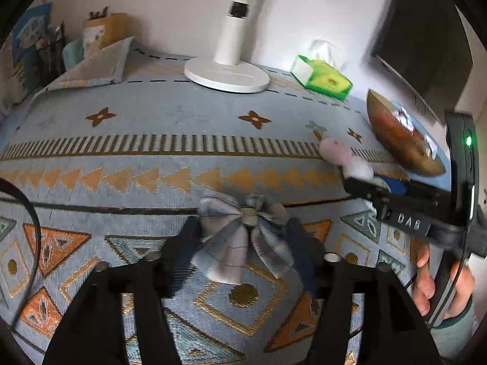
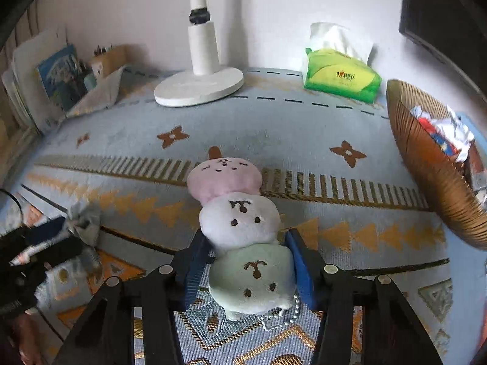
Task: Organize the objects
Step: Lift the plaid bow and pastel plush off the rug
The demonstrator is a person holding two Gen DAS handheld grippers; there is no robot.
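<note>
From the left wrist, the left tongs (image 1: 243, 231) clamp a plaid bow (image 1: 243, 228) above the worktop (image 1: 152, 121), while from the right wrist the right tongs (image 2: 248, 252) grip a plush toy (image 2: 243, 237) near a brown basket (image 2: 426, 176) holding crumpled wrappers (image 2: 441, 127).

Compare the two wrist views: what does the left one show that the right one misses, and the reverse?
Left wrist only: the plaid fabric bow sharp between the left tongs, and the person's hand on the right tool.

Right wrist only: the dango plush with its three faces and bead chain, flanked by the right tongs, and the crumpled wrappers inside the basket.

Both: the lamp base, the green tissue pack, the woven basket and the patterned cloth.
</note>
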